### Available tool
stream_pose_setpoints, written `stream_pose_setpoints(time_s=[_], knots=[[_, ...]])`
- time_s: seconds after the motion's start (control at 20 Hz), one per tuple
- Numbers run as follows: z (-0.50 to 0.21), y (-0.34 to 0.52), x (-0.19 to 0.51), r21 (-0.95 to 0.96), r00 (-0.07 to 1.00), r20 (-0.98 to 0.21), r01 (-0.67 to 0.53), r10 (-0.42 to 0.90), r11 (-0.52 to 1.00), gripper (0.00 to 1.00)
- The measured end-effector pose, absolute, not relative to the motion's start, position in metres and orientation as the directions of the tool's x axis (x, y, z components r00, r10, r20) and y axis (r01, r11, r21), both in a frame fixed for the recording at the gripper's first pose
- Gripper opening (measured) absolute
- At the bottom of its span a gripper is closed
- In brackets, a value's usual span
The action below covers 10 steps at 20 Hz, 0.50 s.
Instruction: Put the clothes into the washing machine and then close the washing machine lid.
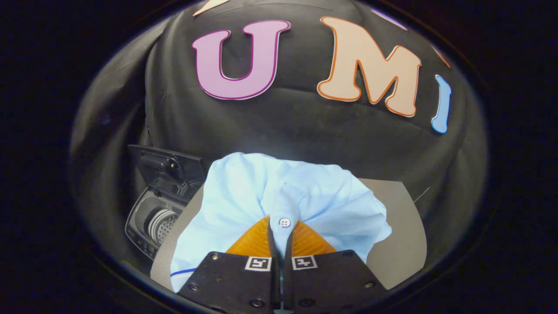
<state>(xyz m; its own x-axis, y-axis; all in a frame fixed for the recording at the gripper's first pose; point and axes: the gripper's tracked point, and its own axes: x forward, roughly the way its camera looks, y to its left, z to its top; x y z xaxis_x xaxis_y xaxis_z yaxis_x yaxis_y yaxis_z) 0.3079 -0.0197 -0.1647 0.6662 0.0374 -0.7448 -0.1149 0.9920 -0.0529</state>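
A light blue shirt (244,192) with a white button hangs bunched in front of me, and my gripper (280,226) is shut on a fold of it right at the button. The cloth drapes over both fingers and spreads out ahead of them, lifted above a grey table (401,226). Off to the left of the fingers and lower down stands a small dark washing machine (152,218), its lid (168,168) raised upright at the back and its round drum open to view.
The grey tabletop runs under the shirt and out to the right of the fingers. The booth's black cloth wall rises close behind the table and the washer.
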Motion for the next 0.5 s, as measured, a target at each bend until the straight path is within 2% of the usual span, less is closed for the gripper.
stream_pose_setpoints(time_s=[0.5], knots=[[-0.1650, -0.0193, 0.3081, -0.048, 0.670, -0.742, -0.107, 0.036, 0.993, 0.03]])
